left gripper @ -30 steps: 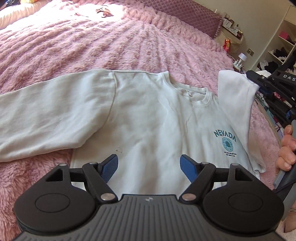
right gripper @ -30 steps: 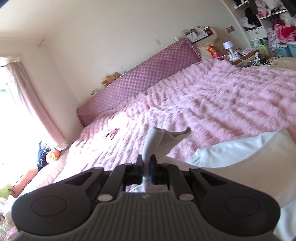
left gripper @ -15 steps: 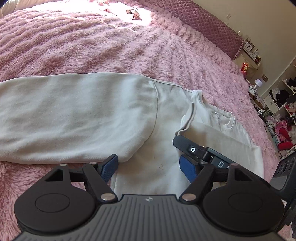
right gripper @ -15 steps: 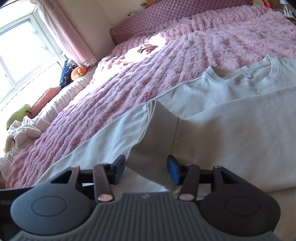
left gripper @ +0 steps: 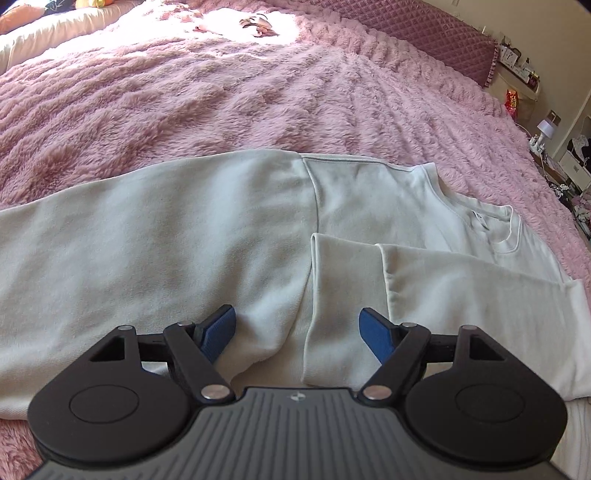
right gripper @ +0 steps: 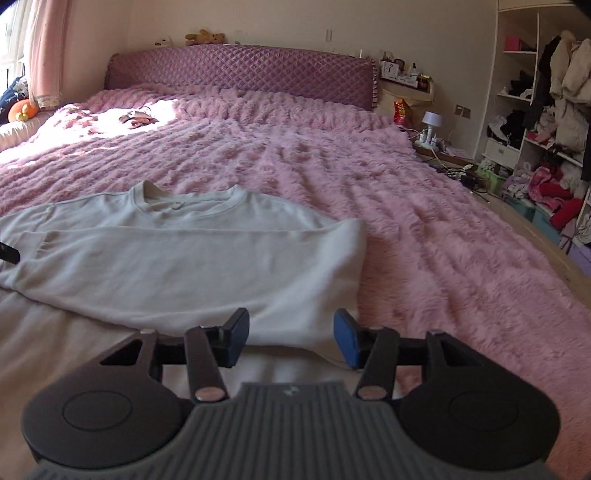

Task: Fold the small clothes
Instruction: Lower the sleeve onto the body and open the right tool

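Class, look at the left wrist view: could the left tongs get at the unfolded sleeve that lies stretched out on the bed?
Probably yes. The left tongs stand open just above the sweatshirt, and the unfolded sleeve lies flat right beside their left pad, with nothing on top of it. The folded sleeve lies to the other side.

Daylight enters from the window (right gripper: pixel 14 55) at the upper left of the right wrist view and burns out a patch of the pink blanket (left gripper: pixel 221 29) near the top of both frames. Elsewhere the light is soft and even; the sweatshirt (left gripper: pixel 184 240) shows only faint shadows along its folds. Fisheye distortion bends the headboard (right gripper: pixel 240 74) and shelves (right gripper: pixel 535 110) toward the edges, with dark corners. Both views are sharp, without motion blur.
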`<state>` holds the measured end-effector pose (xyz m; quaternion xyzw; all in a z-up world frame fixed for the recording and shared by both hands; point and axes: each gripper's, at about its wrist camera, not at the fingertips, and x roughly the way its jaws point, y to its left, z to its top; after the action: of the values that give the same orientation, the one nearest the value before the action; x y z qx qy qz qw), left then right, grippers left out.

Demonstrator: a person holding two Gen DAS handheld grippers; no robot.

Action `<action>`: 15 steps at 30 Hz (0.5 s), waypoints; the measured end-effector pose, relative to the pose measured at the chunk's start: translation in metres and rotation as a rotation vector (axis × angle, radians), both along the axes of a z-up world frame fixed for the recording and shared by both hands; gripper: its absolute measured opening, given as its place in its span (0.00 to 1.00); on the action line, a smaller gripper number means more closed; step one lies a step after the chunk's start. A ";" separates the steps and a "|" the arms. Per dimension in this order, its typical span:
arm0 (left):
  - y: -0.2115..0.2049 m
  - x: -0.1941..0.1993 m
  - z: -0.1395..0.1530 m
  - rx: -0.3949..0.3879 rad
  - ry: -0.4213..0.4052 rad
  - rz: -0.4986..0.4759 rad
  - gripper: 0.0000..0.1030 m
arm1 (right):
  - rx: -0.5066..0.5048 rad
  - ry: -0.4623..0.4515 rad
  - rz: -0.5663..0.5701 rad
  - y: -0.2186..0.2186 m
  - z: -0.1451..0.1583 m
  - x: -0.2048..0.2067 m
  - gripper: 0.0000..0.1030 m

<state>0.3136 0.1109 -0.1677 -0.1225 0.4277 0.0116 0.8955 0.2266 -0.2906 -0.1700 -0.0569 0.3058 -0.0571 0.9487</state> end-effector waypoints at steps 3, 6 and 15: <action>-0.008 0.006 -0.002 0.046 0.003 0.004 0.93 | -0.112 0.050 0.011 -0.020 -0.019 0.000 0.46; -0.013 0.013 -0.003 0.043 0.006 -0.005 0.96 | -0.198 0.070 0.041 -0.019 -0.036 0.002 0.46; -0.021 0.011 0.008 -0.005 -0.066 -0.092 0.83 | -0.287 0.038 0.037 -0.007 -0.044 0.013 0.50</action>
<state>0.3241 0.0901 -0.1602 -0.1053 0.4032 -0.0347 0.9084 0.2392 -0.2979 -0.2141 -0.1985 0.3114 -0.0818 0.9257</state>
